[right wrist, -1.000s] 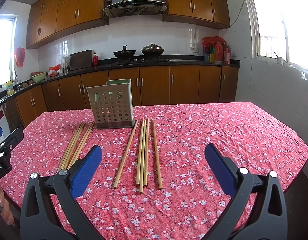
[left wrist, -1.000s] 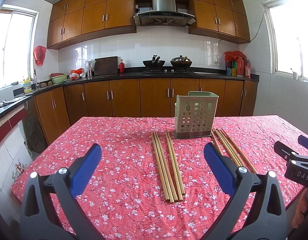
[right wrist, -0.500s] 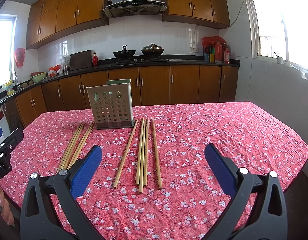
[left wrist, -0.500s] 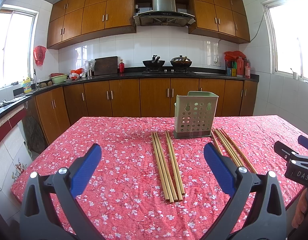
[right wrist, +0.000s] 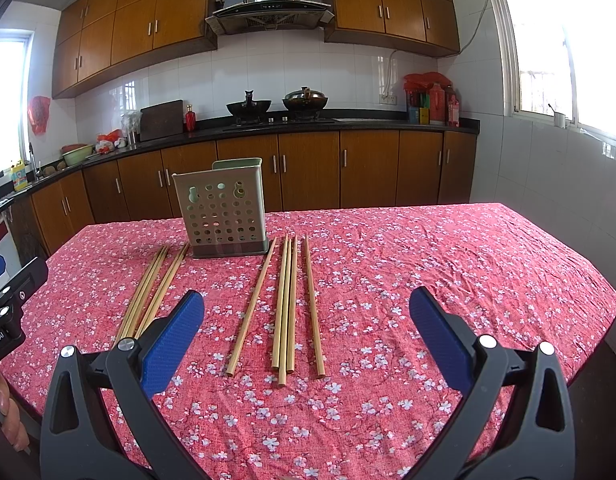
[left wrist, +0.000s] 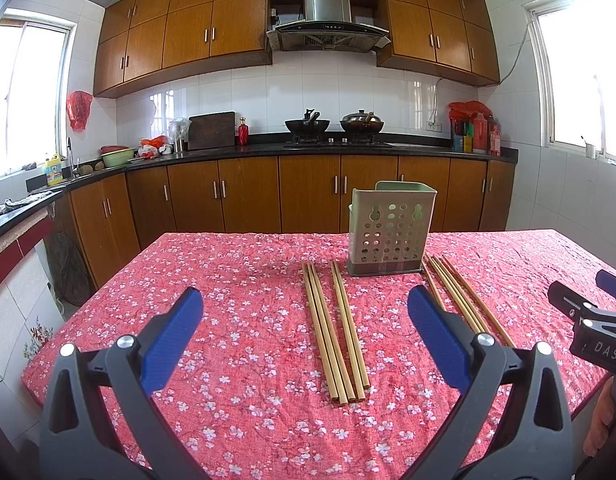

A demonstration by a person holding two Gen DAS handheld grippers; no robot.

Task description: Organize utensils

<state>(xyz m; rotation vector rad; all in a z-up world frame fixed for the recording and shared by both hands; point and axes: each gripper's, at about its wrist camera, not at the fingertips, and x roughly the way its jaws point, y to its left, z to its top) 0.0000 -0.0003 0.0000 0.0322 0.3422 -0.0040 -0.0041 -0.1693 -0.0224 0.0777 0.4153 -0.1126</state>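
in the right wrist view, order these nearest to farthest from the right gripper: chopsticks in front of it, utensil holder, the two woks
From the right gripper:
1. Chopsticks, flat on the tablecloth between its fingers.
2. Utensil holder, upright, ahead and left.
3. Woks, on the stove at the back wall.

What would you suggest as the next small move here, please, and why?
Probably lower the left gripper onto the near ends of the left chopstick bundle. Both grippers are open and empty, every chopstick lies flat on the tablecloth, and the perforated holder looks empty.
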